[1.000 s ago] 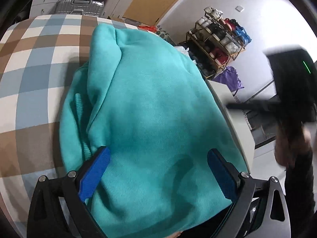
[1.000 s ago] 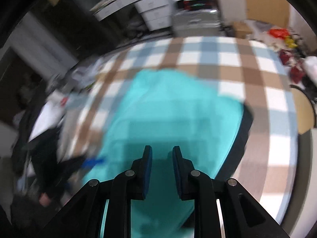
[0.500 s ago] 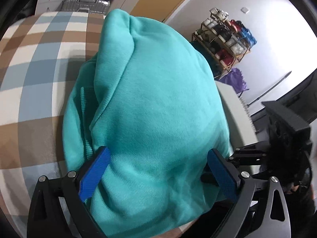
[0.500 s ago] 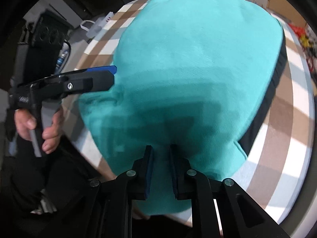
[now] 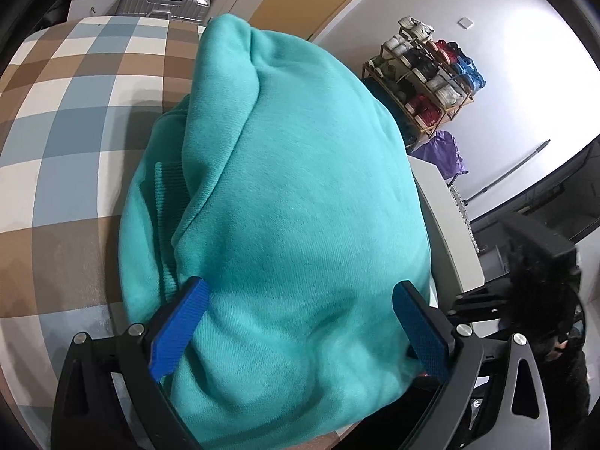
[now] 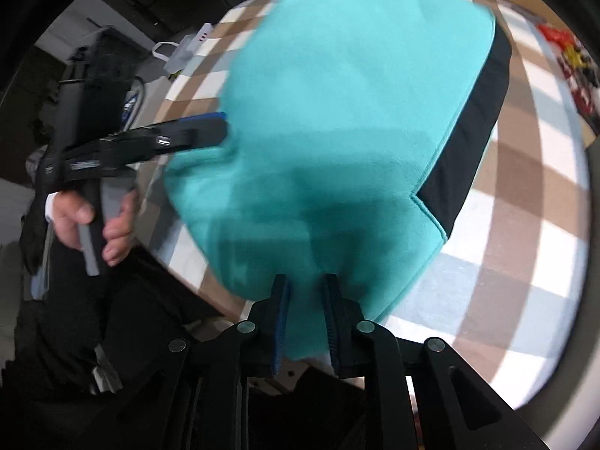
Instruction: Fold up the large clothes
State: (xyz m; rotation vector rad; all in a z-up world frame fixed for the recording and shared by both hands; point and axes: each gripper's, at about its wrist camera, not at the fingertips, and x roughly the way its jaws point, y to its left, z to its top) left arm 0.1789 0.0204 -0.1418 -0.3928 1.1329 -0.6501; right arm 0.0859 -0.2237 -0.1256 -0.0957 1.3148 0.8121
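Left gripper [image 5: 300,322]: black angular frame, two blue ribbed finger pads [image 5: 178,332], round silver screws at the finger joints. Right gripper [image 6: 305,318]: same black frame, blue-edged pads, silver screws. Left hand [image 6: 93,225] wraps a grey handle; white cuff under a black sleeve [image 6: 35,240]; dark clothing below

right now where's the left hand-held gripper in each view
Left wrist view: the left hand-held gripper fills the bottom edge, its blue pads wide apart astride the teal sweatshirt.
Right wrist view: it reaches in from the left, tips at the sweatshirt's left edge.
Shared landmark: the checked tablecloth under the sweatshirt.
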